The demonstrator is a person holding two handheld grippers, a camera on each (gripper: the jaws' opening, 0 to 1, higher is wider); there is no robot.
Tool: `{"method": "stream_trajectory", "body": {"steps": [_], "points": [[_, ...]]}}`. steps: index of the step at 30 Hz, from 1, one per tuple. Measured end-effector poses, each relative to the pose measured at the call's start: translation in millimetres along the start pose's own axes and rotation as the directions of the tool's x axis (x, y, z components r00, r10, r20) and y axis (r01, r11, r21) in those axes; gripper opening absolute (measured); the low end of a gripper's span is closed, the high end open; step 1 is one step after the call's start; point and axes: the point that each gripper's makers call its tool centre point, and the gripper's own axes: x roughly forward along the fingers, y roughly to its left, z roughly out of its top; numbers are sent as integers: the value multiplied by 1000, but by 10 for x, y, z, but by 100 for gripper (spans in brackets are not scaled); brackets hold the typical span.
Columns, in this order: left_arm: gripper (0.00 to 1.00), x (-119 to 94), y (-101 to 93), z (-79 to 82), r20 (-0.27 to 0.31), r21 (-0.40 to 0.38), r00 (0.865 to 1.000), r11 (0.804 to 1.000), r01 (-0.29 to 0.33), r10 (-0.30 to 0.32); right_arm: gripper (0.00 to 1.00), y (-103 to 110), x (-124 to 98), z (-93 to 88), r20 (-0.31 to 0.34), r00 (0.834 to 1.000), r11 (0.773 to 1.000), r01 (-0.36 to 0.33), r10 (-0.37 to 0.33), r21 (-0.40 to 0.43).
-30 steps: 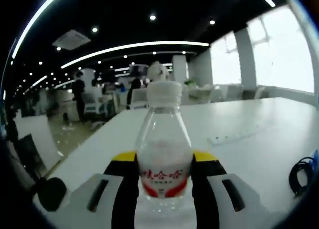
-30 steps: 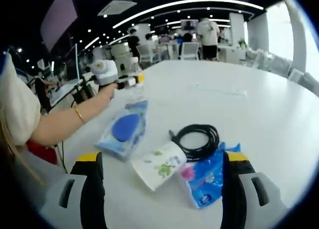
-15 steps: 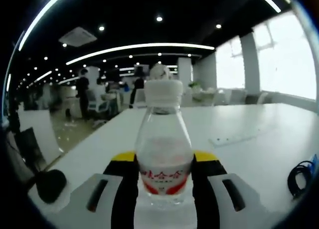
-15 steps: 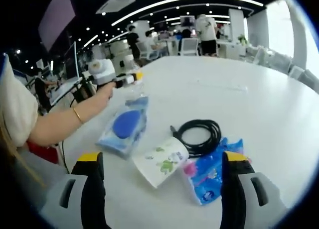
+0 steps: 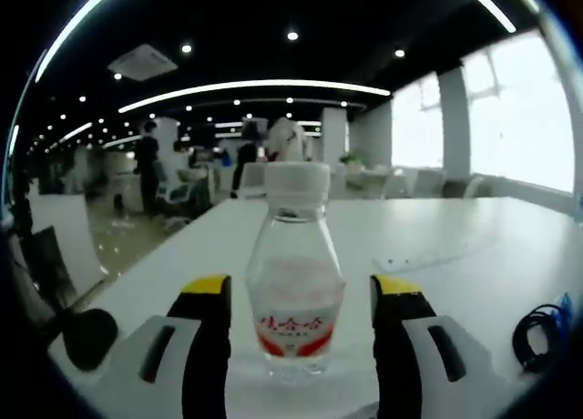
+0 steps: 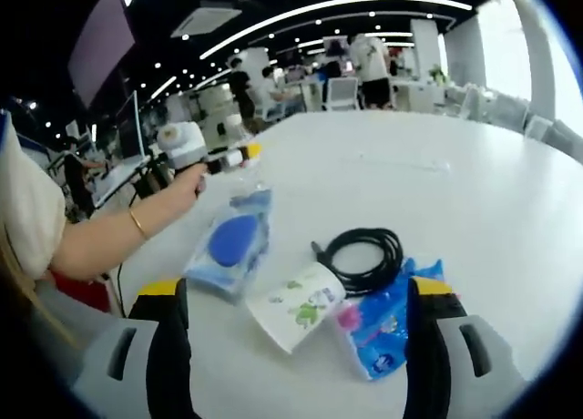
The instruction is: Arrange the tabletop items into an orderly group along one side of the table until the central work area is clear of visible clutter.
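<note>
A clear water bottle (image 5: 293, 282) with a white cap and a red label stands upright on the white table (image 5: 474, 246). My left gripper (image 5: 301, 289) is open, with a jaw on either side of the bottle and a small gap on each side. In the right gripper view, my right gripper (image 6: 296, 289) is open above the table, holding nothing. Ahead of it lie a blue pouch (image 6: 232, 241), a white printed packet (image 6: 296, 308), a coiled black cable (image 6: 364, 255) and a blue wipes pack (image 6: 383, 326). The left gripper (image 6: 228, 155) appears far left, held by a hand.
The person's forearm (image 6: 109, 237) stretches in from the left. A flat white strip (image 5: 428, 252) lies farther along the table. A black round object (image 5: 89, 337) sits off the table's left edge. Chairs and people stand in the background. The table's right half (image 6: 474, 191) is bare.
The left gripper's jaws have spread apart and let go of the bottle, which stays standing. The right gripper view has shifted only slightly; the items lie as before.
</note>
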Motion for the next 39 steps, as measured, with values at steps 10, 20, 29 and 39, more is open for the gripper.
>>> {"method": "stream_trajectory", "body": {"steps": [10, 20, 29, 39], "points": [[79, -331, -24, 191, -24, 31, 993, 993, 113, -112, 98, 38, 56, -92, -33, 999, 998, 4, -6, -56], [94, -668, 36, 272, -58, 37, 983, 983, 178, -176, 96, 153, 104, -122, -44, 998, 997, -40, 38, -67], [100, -1025, -251, 321, -94, 31, 946, 948, 316, -312, 93, 287, 226, -89, -49, 995, 993, -92, 89, -78], [100, -1415, -462, 389, -105, 47, 916, 918, 395, -388, 83, 168, 308, -281, -116, 993, 979, -20, -4, -203]]}}
